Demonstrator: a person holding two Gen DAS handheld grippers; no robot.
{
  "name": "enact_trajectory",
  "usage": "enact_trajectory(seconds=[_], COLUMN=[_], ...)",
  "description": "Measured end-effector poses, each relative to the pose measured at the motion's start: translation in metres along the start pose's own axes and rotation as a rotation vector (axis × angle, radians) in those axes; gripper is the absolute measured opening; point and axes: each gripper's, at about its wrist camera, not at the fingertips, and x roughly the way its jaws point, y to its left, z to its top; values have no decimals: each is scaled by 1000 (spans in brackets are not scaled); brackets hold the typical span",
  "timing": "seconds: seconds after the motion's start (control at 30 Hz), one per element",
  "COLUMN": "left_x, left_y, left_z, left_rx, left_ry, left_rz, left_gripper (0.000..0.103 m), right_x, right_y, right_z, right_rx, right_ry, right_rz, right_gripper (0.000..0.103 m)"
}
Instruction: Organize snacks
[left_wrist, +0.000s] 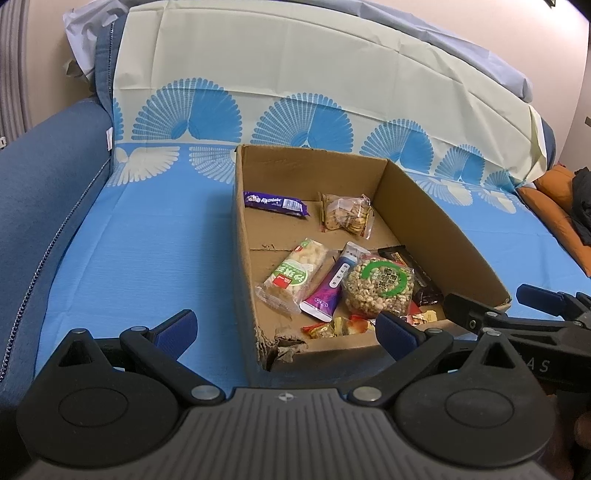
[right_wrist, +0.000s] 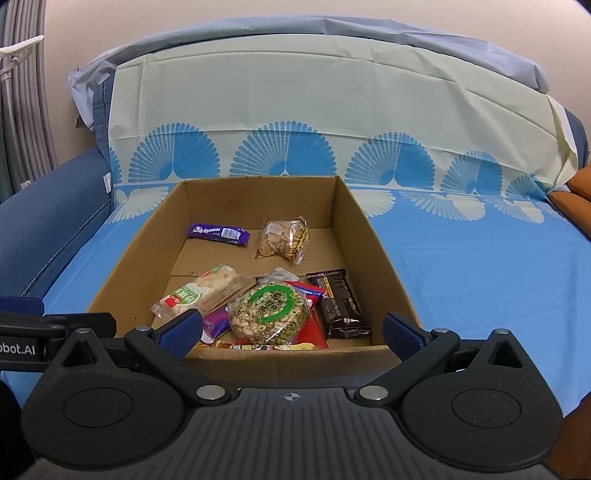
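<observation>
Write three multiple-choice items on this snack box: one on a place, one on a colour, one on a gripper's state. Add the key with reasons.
1. Where does the purple chocolate bar lie?
A. in the cardboard box, far end
B. on the blue sheet
C. in a gripper

2. What colour is the ring on the round puffed-grain cake?
A. red
B. green
C. yellow

3. How is the right gripper?
A. shut on a snack
B. open, holding nothing
C. out of view

Key: A, it lies near the far wall; B, the label ring is green; B, its fingers stand wide apart.

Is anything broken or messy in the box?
Yes. The brown cardboard box has a torn, crumpled near-left corner. Inside, the round puffed-grain snack with a green label lies heaped on other packets.
</observation>
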Motion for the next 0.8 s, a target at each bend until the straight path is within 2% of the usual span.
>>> enact_trajectory(seconds=[0.8], left_x=[7], left_y=[-2], left_z=[12], left_rx=[33], left_ry=[-24], left_rz=[-11], left_gripper=[103], right_x=[12], right_y=[-1], right_z=[6], right_rx=[35], right_ry=[20], right_rz=[3], right_gripper=[102])
